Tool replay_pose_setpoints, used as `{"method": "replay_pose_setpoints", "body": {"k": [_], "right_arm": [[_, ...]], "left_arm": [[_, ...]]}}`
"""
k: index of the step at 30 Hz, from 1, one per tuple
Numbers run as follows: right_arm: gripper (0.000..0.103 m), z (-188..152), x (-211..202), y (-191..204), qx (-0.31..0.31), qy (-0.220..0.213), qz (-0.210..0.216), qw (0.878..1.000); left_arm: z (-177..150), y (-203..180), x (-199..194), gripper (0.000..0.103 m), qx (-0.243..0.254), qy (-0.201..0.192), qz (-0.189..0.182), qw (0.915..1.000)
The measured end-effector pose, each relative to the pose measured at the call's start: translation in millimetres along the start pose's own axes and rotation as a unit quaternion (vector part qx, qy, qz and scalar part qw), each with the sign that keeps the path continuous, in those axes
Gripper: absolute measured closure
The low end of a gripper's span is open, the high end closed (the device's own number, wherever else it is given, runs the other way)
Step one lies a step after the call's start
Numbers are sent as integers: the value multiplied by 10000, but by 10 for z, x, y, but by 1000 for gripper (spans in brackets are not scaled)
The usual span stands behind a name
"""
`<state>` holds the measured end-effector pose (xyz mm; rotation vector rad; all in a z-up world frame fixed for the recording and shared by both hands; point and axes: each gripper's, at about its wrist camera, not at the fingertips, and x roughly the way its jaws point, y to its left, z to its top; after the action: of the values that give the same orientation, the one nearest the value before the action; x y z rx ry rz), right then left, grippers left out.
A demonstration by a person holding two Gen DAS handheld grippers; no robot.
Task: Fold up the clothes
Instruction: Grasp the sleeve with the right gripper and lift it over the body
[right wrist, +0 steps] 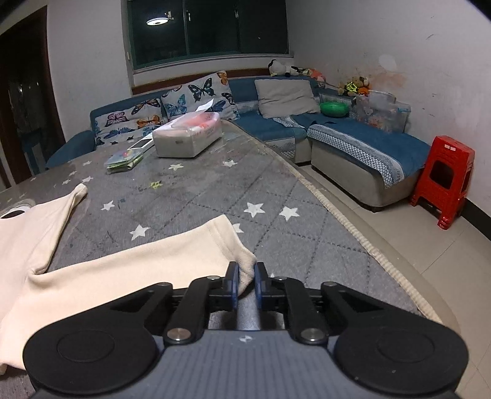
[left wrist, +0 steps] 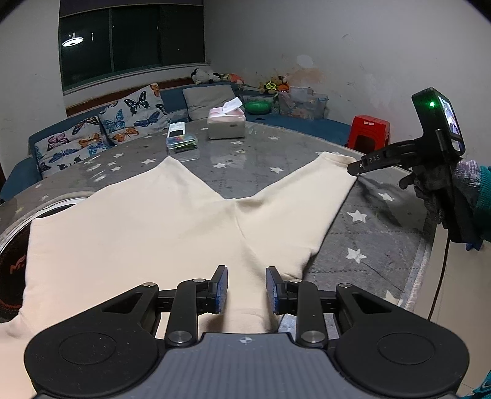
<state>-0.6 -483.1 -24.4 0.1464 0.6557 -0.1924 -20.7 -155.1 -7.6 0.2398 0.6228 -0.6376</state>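
Cream trousers point(left wrist: 138, 227) spread flat on bench point(right wrist: 214, 196), legs splayed. Right tool point(right wrist: 245, 277) pinches only a hem corner point(right wrist: 245, 264); thin bite could slip when lifted. Left tool point(left wrist: 247, 290) gapes above the waist, holding nothing, so cloth may drag.

Blue sofa point(right wrist: 353, 135), dark window point(right wrist: 208, 27), red stool point(right wrist: 445, 181).
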Motion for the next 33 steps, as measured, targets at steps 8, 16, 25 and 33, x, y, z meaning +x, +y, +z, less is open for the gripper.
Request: {"method": "replay_pose_setpoints", "body": {"k": [8,16,25,33], "right_arm": [[96,140,-192,75,-58,-326,156,9993],[98,341,-431,271,-248,-659,388,9968],[98,405,-535,469,-448,-771,625,9941],[98,694,-986,1073,-1017,-1117,1654,9746]], "left_arm": [[-18,-62,72,73,35,43,-90,9999],[-4,-16,-8,69,-74,-83,-72,9999],[-88,217,-267,67,-411,-285,258,9984],[-230,475,-525,66,-799,-412,633,9939]]}}
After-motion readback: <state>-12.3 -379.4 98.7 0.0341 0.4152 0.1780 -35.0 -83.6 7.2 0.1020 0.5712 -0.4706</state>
